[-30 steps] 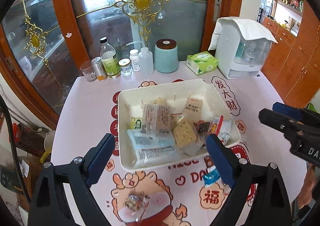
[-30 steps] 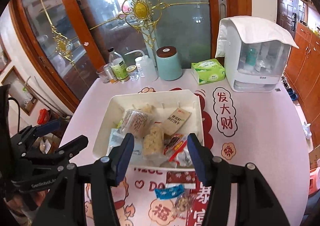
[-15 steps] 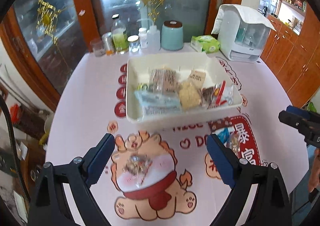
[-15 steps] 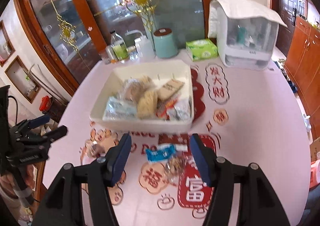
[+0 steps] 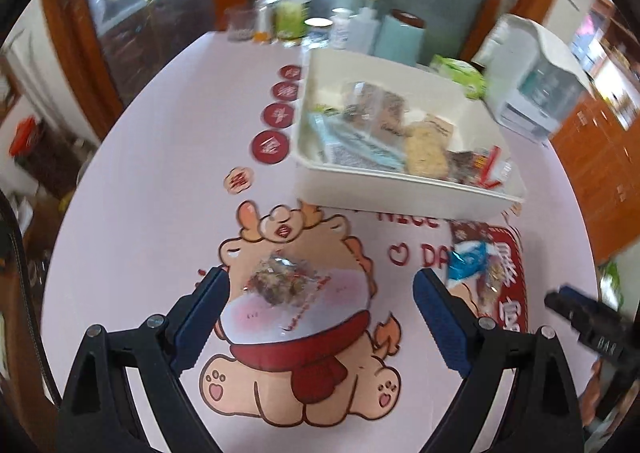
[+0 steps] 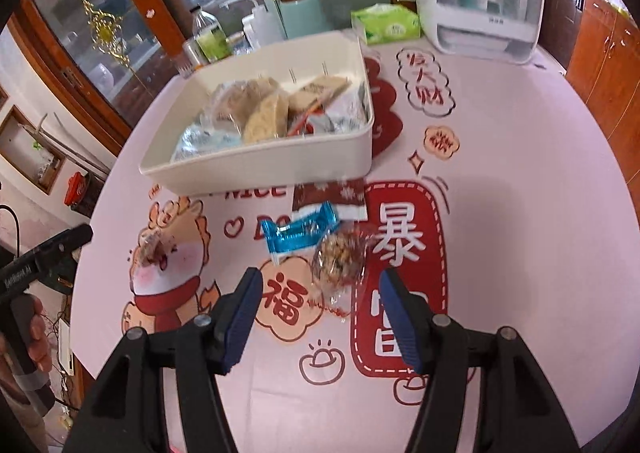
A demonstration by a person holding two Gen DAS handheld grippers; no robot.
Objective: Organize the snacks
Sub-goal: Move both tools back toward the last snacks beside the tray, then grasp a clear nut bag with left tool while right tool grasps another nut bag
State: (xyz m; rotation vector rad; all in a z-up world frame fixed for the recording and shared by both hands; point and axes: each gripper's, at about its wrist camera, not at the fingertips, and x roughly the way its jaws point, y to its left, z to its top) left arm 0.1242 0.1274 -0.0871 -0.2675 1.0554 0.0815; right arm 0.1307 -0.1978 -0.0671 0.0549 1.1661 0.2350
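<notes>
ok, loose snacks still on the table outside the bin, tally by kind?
Clear nut packets: 2
Blue wrapper: 1
Dark red packet: 1
Total: 4

A home dining room: a round worktop under a festive cartoon cloth. Behind it stand wood-framed glass doors with gilt ornaments, wooden cabinets and a tissue pack.

1. Open pink tabletop is lying free at the right wrist view's right.
2. The white bin is blocking its upper centre.
3. Bottles are crowding the left wrist view's top.
</notes>
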